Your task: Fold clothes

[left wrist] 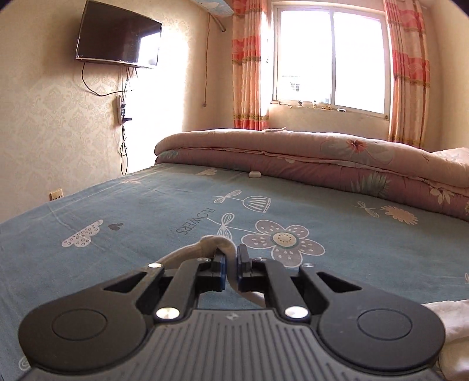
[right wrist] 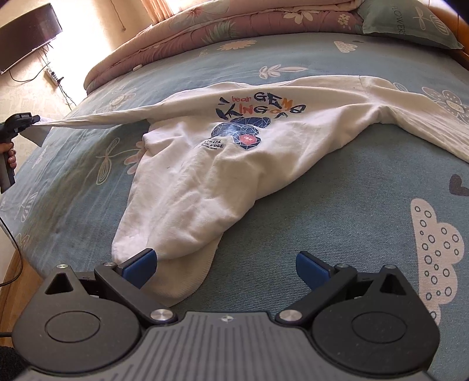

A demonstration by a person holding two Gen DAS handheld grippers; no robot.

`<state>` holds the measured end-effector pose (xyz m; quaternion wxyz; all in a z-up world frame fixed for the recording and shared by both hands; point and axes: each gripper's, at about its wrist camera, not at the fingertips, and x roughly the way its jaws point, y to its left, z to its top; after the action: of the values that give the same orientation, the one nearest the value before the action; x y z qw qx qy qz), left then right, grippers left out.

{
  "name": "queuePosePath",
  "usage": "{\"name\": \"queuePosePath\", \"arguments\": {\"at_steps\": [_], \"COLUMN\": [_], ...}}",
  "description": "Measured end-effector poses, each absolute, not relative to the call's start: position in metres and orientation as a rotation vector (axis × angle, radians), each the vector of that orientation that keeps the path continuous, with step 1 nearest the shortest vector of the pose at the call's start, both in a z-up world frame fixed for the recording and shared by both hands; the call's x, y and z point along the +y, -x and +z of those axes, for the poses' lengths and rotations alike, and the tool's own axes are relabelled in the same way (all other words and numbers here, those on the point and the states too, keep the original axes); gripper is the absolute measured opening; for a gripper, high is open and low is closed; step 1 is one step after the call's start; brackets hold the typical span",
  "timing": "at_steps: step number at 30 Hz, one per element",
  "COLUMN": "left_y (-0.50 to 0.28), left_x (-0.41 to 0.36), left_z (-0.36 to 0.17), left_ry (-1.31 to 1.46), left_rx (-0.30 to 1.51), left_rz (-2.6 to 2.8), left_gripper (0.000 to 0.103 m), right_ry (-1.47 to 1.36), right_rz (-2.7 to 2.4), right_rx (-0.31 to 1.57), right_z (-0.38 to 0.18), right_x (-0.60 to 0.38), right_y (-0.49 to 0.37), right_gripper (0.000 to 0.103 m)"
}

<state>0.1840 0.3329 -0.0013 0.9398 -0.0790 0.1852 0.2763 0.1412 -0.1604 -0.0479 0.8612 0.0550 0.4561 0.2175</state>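
Note:
A white long-sleeved sweatshirt [right wrist: 205, 164] with a printed bear graphic lies crumpled on the blue flowered bedsheet [right wrist: 337, 211]. My left gripper [left wrist: 231, 263] is shut on the cuff of one sleeve [left wrist: 214, 244]. From the right wrist view that gripper [right wrist: 32, 120] shows at the far left, stretching the sleeve [right wrist: 96, 118] out above the bed. My right gripper [right wrist: 225, 263] stands open just above the sweatshirt's hem, its left blue finger [right wrist: 140, 265] over the fabric and nothing between the fingers. The other sleeve [right wrist: 410, 117] trails off to the right.
A folded pink floral quilt [left wrist: 307, 158] lies along the far side of the bed, with a pillow [right wrist: 410, 23] at the head. A small white object [left wrist: 254, 174] rests by the quilt. A wall TV [left wrist: 117, 35], cables and a curtained window [left wrist: 331, 55] stand beyond. A hand [right wrist: 10, 152] holds the left gripper's handle.

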Motion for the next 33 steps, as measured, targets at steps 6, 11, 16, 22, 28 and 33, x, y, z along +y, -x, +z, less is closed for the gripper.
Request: {"name": "queuePosePath", "arguments": {"at_steps": [6, 11, 16, 22, 28, 33], "left_y": [-0.161, -0.137, -0.123, -0.106, -0.109, -0.137], "left_x": [0.361, 0.372, 0.391, 0.398, 0.412, 0.427], "left_z": [-0.079, -0.09, -0.07, -0.037, -0.03, -0.071], "left_ry": [0.366, 0.408, 0.399, 0.39, 0.354, 0.418], "left_rx": [0.642, 0.703, 0.71, 0.601, 0.576, 0.662], "left_rz": [0.583, 0.577, 0.617, 0.66, 0.697, 0.696], "left_gripper": [0.012, 0.031, 0.045, 0.043, 0.045, 0.045], "right_ry": [-0.096, -0.08, -0.071, -0.053, -0.047, -0.021], "right_rz": [0.454, 0.453, 0.455, 0.447, 0.446, 0.465], "right_rx": [0.963, 0.968, 0.961, 0.962, 0.968, 0.96], "right_z": [-0.047, -0.047, -0.045, -0.043, -0.043, -0.037], "right_x": [-0.156, -0.153, -0.15, -0.147, -0.144, -0.134], "right_y": [-0.144, -0.147, -0.148, -0.149, -0.154, -0.152], "right_gripper": [0.103, 0.103, 0.103, 0.103, 0.103, 0.103]}}
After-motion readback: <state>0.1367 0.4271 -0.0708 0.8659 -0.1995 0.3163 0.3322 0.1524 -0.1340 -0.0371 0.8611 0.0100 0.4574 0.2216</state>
